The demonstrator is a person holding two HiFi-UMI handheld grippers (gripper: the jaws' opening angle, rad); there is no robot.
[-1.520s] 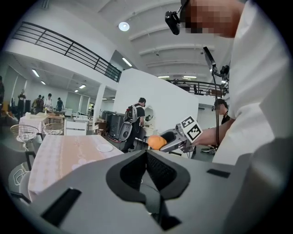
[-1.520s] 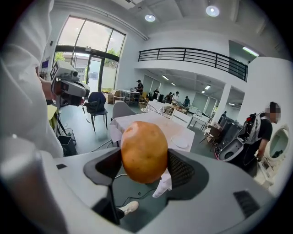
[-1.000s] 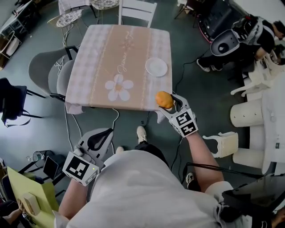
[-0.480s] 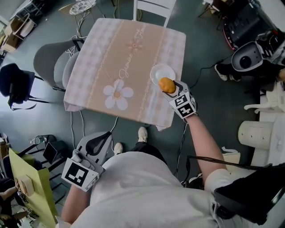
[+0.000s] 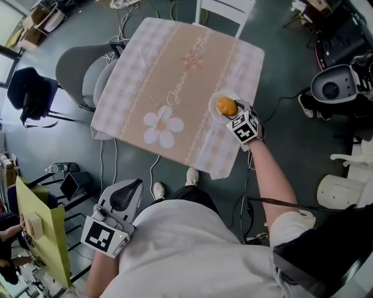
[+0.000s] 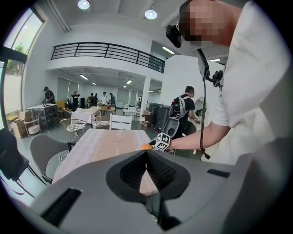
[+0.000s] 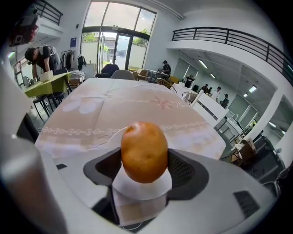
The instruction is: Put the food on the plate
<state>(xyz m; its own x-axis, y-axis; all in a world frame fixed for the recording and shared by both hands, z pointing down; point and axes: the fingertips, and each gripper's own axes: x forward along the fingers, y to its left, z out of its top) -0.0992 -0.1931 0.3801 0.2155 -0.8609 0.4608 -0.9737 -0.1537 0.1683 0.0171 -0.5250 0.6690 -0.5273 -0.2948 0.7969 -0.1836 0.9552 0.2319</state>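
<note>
An orange, rounded piece of food (image 5: 226,106) is clamped between the jaws of my right gripper (image 5: 229,109), just over the white plate (image 5: 214,99) near the right edge of the table (image 5: 169,87). In the right gripper view the food (image 7: 144,151) fills the jaws, with the plate (image 7: 137,186) directly beneath it; I cannot tell whether they touch. My left gripper (image 5: 131,189) hangs low at my left side, off the table. Its jaws (image 6: 146,153) meet at the tips with nothing between them.
The table wears a beige checked cloth with a white flower print (image 5: 163,125). A white chair (image 5: 224,9) stands at its far side and grey chairs (image 5: 81,73) at its left. A cable (image 5: 247,192) runs across the floor. Several people stand farther back.
My right gripper has carried the food from the table's near edge forward to over the plate. The left gripper has stayed low at my side.
</note>
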